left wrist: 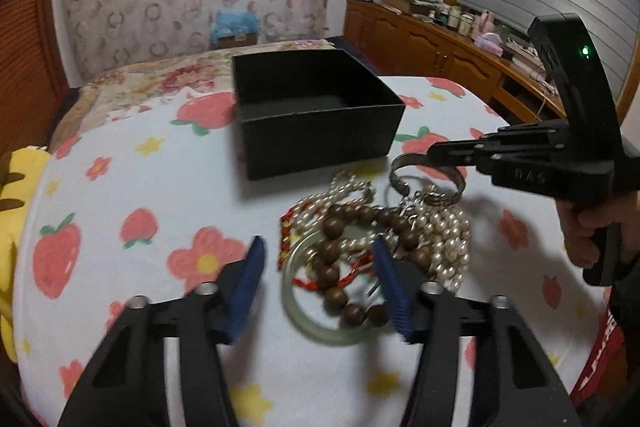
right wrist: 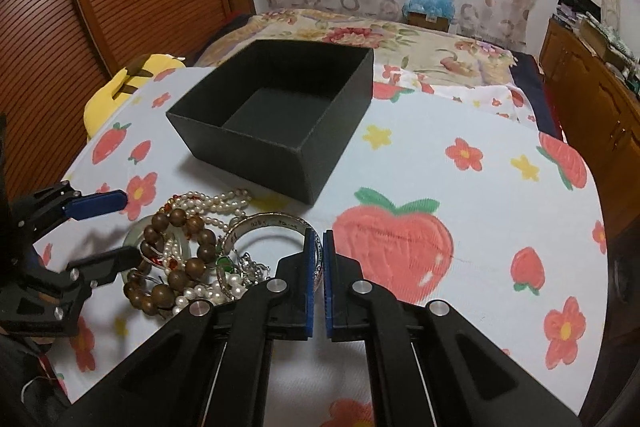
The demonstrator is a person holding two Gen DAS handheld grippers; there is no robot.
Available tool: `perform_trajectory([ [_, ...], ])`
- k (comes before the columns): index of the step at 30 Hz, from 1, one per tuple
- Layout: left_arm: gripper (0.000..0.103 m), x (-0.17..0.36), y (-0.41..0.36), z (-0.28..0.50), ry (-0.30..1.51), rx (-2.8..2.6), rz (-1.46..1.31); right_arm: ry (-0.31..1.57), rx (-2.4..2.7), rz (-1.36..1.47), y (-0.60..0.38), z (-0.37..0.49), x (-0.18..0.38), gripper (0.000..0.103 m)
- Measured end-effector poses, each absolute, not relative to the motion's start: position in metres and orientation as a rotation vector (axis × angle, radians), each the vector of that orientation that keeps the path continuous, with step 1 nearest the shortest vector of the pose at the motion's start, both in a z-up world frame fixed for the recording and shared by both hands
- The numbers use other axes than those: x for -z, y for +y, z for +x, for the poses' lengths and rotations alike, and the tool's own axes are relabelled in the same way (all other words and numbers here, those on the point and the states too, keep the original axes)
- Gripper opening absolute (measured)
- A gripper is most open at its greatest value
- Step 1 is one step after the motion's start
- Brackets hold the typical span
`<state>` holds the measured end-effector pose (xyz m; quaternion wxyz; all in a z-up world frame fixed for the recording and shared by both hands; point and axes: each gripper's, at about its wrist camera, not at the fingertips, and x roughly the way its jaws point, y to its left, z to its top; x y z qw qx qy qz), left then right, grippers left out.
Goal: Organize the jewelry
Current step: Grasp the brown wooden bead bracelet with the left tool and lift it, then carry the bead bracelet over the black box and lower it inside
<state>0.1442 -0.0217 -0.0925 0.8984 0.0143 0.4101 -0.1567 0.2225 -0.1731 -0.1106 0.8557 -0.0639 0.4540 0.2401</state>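
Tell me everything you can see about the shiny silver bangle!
The silver bangle is a broad open metal band, shiny, with tiny marks stamped inside its curve. It sits tilted at the edge of the jewelry pile, near the black box. The right tool is shut on its rim, one blue pad on each side of the band. Its lower part rests against the pearls and small silver pieces.
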Motion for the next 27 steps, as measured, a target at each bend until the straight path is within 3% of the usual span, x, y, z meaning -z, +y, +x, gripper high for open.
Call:
perform_trajectory([
  [3,0.041,0.094,-0.028,0.152,0.859,0.329,0.045,0.96,-0.505,-0.132,-0.174,0.223,0.112,0.004],
  [6,0.028,0.096,-0.032,0.157,0.871,0.332,0.056,0.967,-0.502,-0.143,-0.171,0.223,0.115,0.005],
  [8,0.013,0.097,-0.033,0.157,0.865,0.328,0.072,0.976,-0.505,-0.144,-0.17,0.223,0.118,0.005],
  [16,0.012,0.083,-0.029,0.149,0.807,0.333,0.059,1.001,-0.522,-0.136,-0.165,0.227,0.127,0.009],
  [18,0.012,0.076,-0.028,0.147,0.791,0.338,0.05,1.005,-0.538,-0.141,-0.164,0.227,0.129,0.014],
  [27,0.012,0.041,-0.029,0.136,0.712,0.359,0.043,0.948,-0.552,-0.136,-0.168,0.22,0.112,0.005],
])
